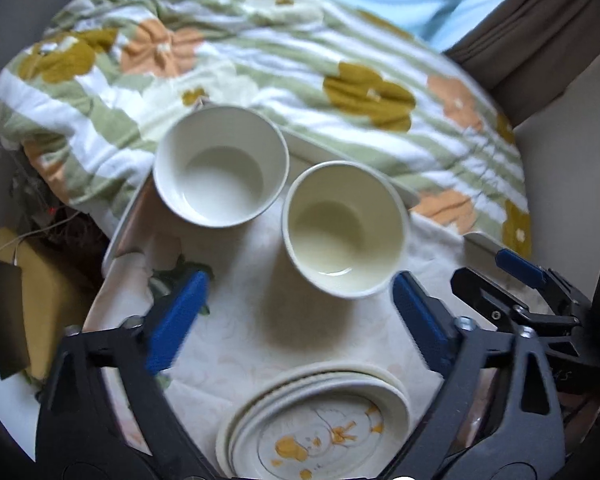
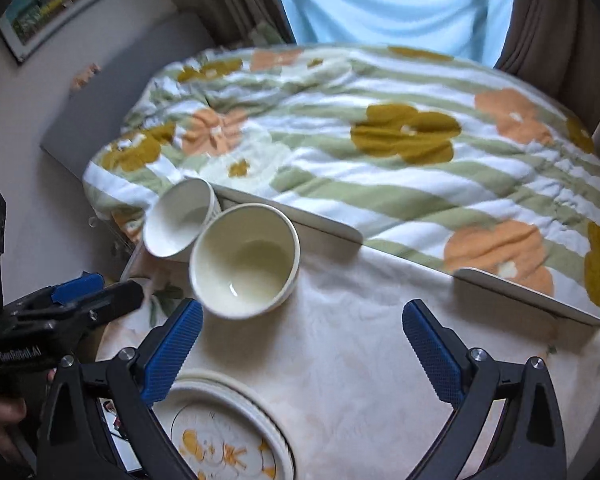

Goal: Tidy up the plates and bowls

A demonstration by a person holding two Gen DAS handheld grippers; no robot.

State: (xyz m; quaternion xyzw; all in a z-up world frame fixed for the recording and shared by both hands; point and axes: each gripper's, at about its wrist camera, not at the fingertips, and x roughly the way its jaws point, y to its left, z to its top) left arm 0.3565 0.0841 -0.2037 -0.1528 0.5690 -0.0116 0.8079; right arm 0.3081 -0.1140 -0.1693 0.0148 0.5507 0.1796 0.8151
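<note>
Two white bowls stand side by side on the cloth-covered table [image 1: 332, 340]: the far-left bowl [image 1: 220, 166] and the nearer cream bowl [image 1: 344, 230]. They also show in the right wrist view, the far bowl [image 2: 178, 218] and the cream bowl [image 2: 244, 260]. A stack of plates [image 1: 316, 420] with orange drawings lies at the table's near edge, also in the right wrist view [image 2: 224, 436]. My left gripper [image 1: 300, 300] is open and empty, just above the plates and near the cream bowl. My right gripper [image 2: 302, 328] is open and empty over bare cloth right of the bowls.
A bed with a flowered quilt [image 2: 380, 152] lies right behind the table. The table's back rim [image 2: 300, 216] shows under the quilt. A yellow box and wires [image 1: 40, 280] sit on the floor at left. Curtains [image 2: 560, 20] hang at the back right.
</note>
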